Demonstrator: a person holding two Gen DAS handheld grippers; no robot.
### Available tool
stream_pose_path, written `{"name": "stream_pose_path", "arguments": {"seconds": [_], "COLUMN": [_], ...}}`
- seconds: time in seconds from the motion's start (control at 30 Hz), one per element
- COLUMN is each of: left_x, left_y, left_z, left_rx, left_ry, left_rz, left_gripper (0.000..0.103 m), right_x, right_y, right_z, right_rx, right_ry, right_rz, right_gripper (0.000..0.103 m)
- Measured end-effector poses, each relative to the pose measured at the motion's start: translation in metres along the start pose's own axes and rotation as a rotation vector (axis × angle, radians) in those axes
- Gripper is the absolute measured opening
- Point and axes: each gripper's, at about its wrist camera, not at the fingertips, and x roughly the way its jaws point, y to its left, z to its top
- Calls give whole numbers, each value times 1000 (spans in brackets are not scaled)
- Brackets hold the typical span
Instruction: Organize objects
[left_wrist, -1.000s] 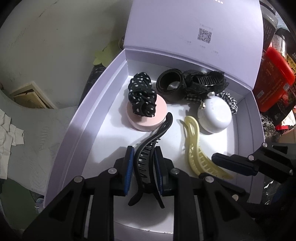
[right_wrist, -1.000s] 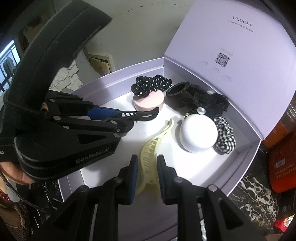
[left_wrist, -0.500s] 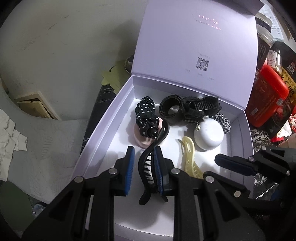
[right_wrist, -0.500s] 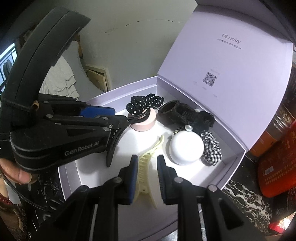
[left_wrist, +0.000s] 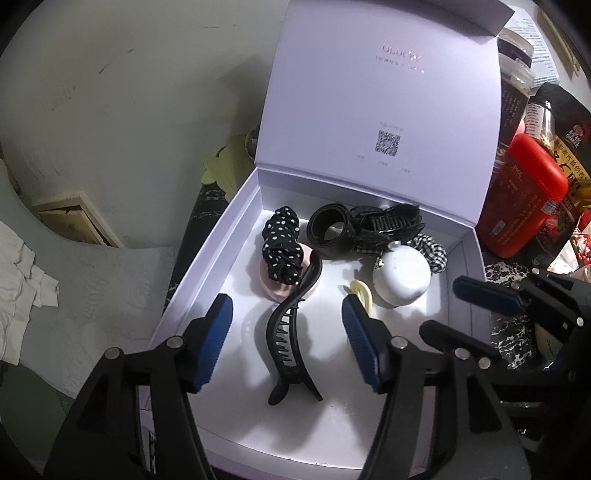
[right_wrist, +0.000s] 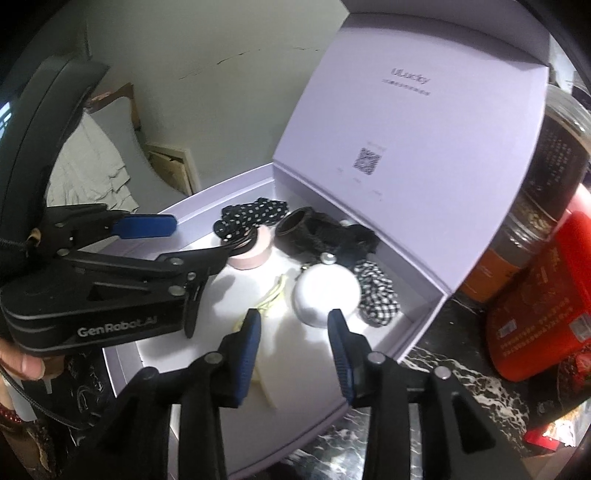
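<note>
An open lilac box (left_wrist: 207, 258) (right_wrist: 424, 321) holds hair accessories. A black claw clip (left_wrist: 291, 332) lies on the box floor between the fingers of my open left gripper (left_wrist: 286, 339). A pale yellow clip (right_wrist: 269, 299) (left_wrist: 362, 291) lies beside a white round case (left_wrist: 402, 277) (right_wrist: 327, 291); my open right gripper (right_wrist: 293, 350) hovers just above it. At the back lie a polka-dot scrunchie (left_wrist: 282, 245) on a pink round case (right_wrist: 251, 251), a black ring (left_wrist: 328, 230), black clips and a checked scrunchie (right_wrist: 376, 295).
The box lid (left_wrist: 376, 110) stands upright behind. A red tin (left_wrist: 524, 195) (right_wrist: 535, 306) and dark jars (right_wrist: 535, 206) stand right of the box on a black marbled surface (right_wrist: 443, 373). A pale wall and white cloth (left_wrist: 22, 266) are on the left.
Both grippers have opened and let go of their clips inside the box. The black clip and the yellow clip now lie on the box floor. Both grippers have pulled back and up.
</note>
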Motion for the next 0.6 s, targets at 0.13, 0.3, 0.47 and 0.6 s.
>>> {"name": "stream_pose_path", "arguments": {"seconds": [0.13, 0.3, 0.47, 0.6], "left_x": [-22, -54, -79, -105], "left_y": [19, 3, 0, -3], "left_z": [11, 6, 2, -2], "left_rx": [-3, 11, 31, 23], "left_ry": [-13, -54, -101, -135], "left_rz": [5, 40, 94, 144], "left_gripper": [60, 70, 80, 84], "right_x": [-11, -28, -41, -62], "right_y": [-3, -5, -5, -1], "right_z": [1, 2, 4, 2], "right_rx": [11, 17, 24, 17], "right_ry": [-24, -48, -68, -89], "right_rz": [-11, -51, -99, -128], "right_gripper": [48, 61, 67, 69]}}
